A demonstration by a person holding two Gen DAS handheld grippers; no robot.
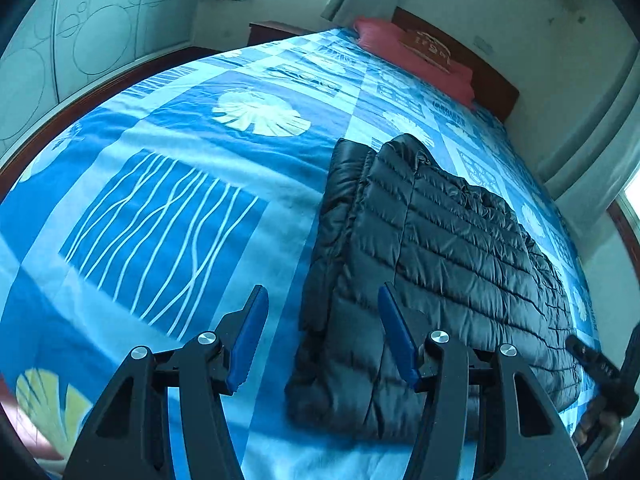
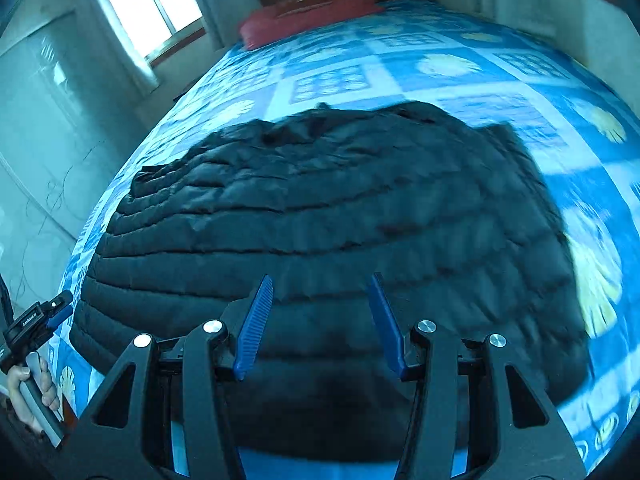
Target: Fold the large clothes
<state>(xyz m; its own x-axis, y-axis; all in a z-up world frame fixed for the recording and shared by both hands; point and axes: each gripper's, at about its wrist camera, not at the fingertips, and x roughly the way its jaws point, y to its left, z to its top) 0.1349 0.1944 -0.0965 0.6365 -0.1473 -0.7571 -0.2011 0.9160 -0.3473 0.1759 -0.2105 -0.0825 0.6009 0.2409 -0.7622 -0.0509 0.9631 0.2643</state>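
A dark quilted puffer jacket [image 1: 440,240] lies flat on the blue patterned bed cover [image 1: 180,160], one side strip doubled along its left edge. My left gripper [image 1: 323,287] hovers above the jacket's near left corner, open, its blue pads apart and gripping nothing. In the right wrist view the jacket [image 2: 320,200] fills the middle, blurred by motion. My right gripper [image 2: 321,277] hangs over its near edge, open and empty. Each gripper shows in the other's view: the right one [image 1: 600,364] at the far right, the left one [image 2: 40,316] at the lower left with a hand [image 2: 32,392] on its handle.
A red pillow [image 1: 400,52] lies at the head of the bed against a dark wooden headboard [image 1: 492,80]. Windows with curtains [image 2: 148,4] and a pale wardrobe wall [image 1: 80,32] surround the bed. The bed cover [image 2: 440,80] stretches beyond the jacket.
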